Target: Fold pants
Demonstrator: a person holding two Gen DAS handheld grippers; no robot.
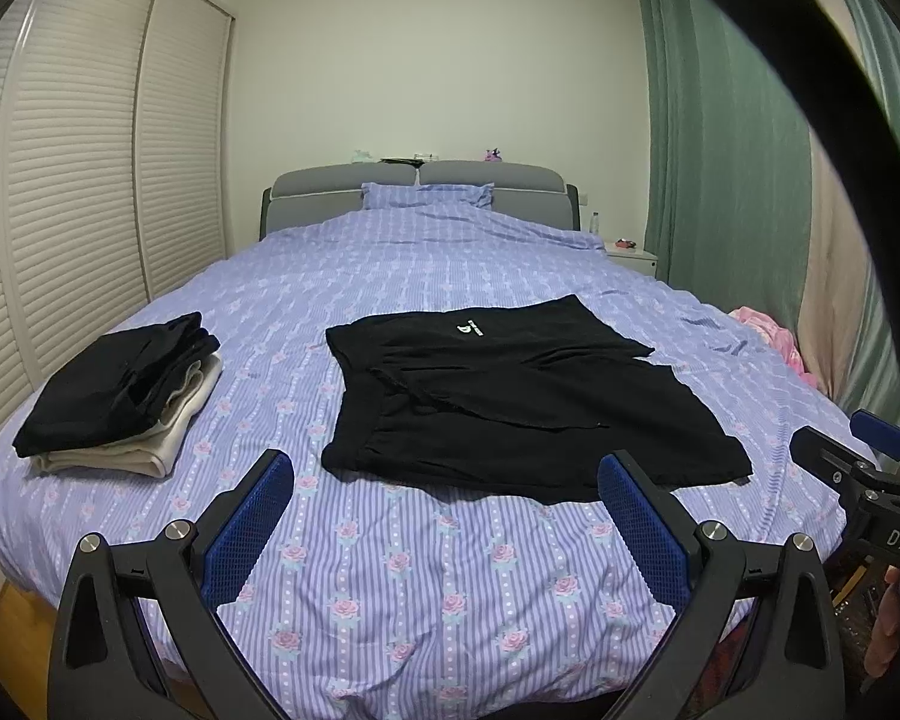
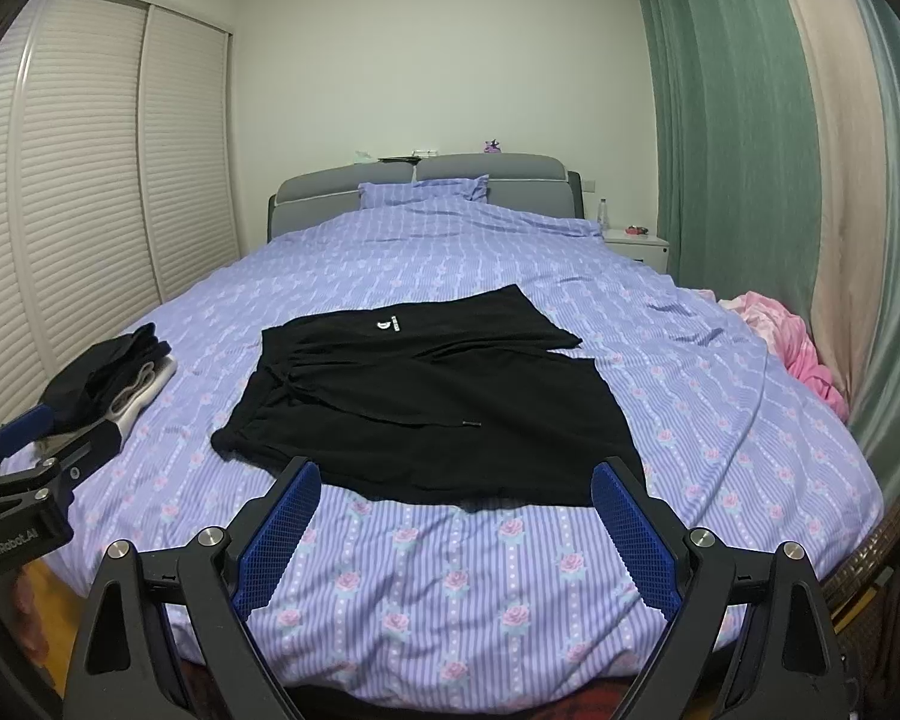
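Lighting is dim, even, indoor and cool-tinted; its source is out of view. Shadows are soft. No glare. Both fisheye views bend strongly at the edges, with black vignetted corners. Focus is adequate, slightly grainy throughout.

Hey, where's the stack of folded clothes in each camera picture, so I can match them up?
Left wrist: stack of folded clothes lies left of centre on the bed.
Right wrist: stack at far left edge, behind the left gripper.
Shared landmark: black pants, just right of it.
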